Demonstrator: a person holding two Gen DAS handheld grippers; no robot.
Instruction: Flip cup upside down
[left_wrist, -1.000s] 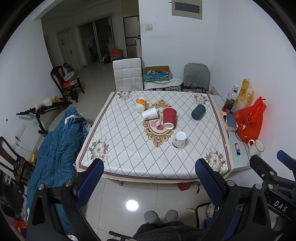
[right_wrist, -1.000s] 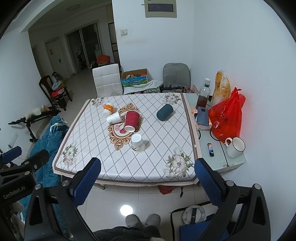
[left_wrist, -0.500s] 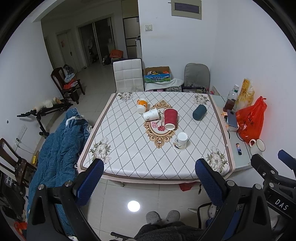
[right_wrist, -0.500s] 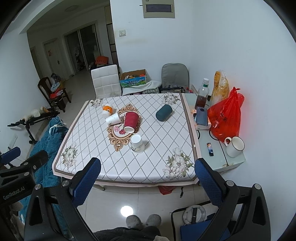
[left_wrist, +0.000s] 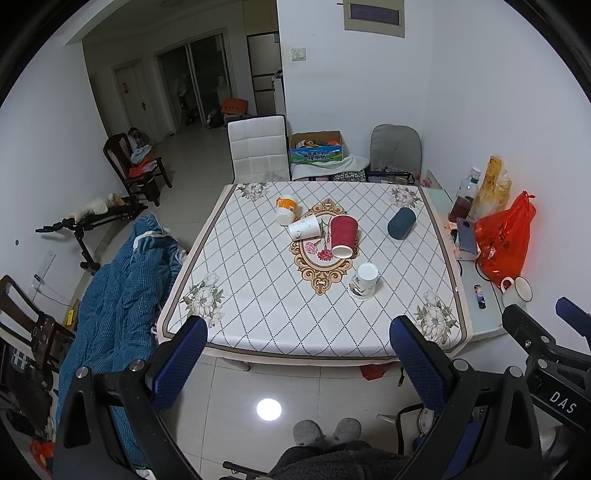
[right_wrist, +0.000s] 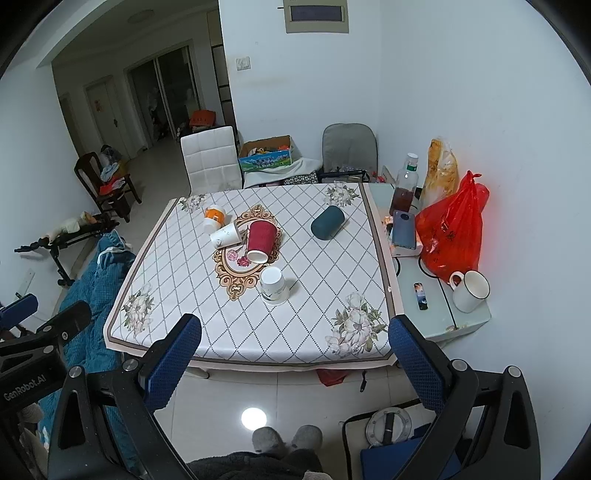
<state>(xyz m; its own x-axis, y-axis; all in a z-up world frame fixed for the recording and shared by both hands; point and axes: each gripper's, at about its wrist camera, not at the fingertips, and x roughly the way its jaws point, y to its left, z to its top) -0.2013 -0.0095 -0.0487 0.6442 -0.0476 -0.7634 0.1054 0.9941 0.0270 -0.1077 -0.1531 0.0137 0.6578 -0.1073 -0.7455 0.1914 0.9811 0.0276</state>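
Several cups lie on the patterned table (left_wrist: 258, 295). A red ribbed cup (left_wrist: 343, 236) (right_wrist: 261, 240), a white paper cup (left_wrist: 304, 228) (right_wrist: 226, 234), an orange-and-white cup (left_wrist: 286, 209) (right_wrist: 213, 218) and a dark teal cup (left_wrist: 401, 223) (right_wrist: 327, 221) lie on their sides. A white mug (left_wrist: 365, 280) (right_wrist: 272, 284) stands upright on a saucer. My left gripper (left_wrist: 297, 354) and right gripper (right_wrist: 293, 350) are both open and empty, held above the floor short of the table's near edge.
A glass side table (right_wrist: 439, 314) at the right carries a red bag (right_wrist: 452, 229), a bottle (right_wrist: 404, 184), a phone (right_wrist: 404, 229) and a white mug (right_wrist: 471, 290). A blue quilt (left_wrist: 118, 288) lies left of the table. Chairs stand behind it.
Both views have shifted very slightly; the table sits a touch lower in the left view. Nothing on the table has moved, and both grippers remain open.
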